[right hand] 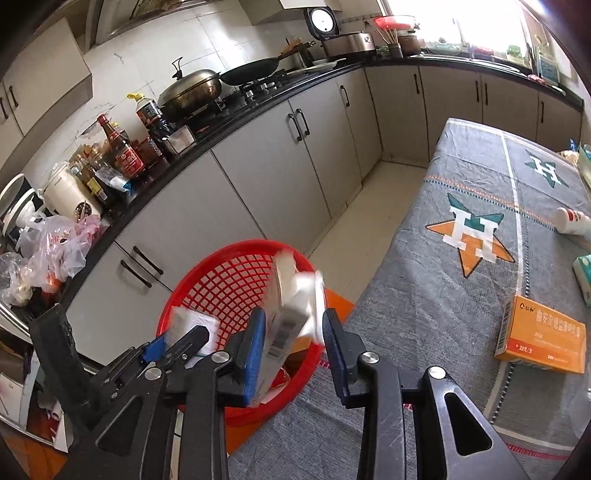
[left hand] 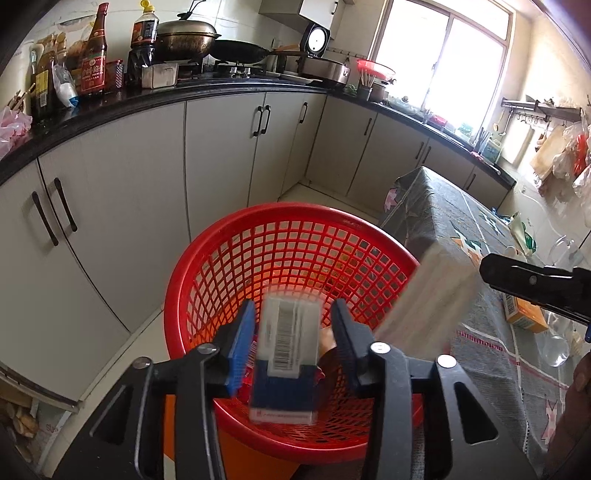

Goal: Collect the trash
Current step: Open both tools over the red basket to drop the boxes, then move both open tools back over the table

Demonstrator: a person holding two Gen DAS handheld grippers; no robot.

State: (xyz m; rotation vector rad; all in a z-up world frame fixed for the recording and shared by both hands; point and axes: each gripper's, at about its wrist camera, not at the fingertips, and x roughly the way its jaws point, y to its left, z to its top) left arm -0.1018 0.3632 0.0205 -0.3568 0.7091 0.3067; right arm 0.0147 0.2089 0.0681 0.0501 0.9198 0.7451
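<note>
Both grippers hang over the red mesh basket (left hand: pixel 291 258). The left gripper (left hand: pixel 293 343) stands spread, a blue-and-white barcoded box (left hand: pixel 286 365) blurred between its fingers (touching neither). The right gripper (right hand: pixel 295 350), likewise wide, has a white carton (right hand: pixel 291 314) against its left pad.

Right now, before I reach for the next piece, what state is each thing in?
Red basket: upright, trash inside.
Left tongs: open.
Blue-and-white box: loose between them, blurred, over the basket.
Right tongs: open.
White box: tilted, blurred, over the basket rim.
Orange box: flat on the table.
White bottle: on its side.
Rice cooker: lid up.
</note>
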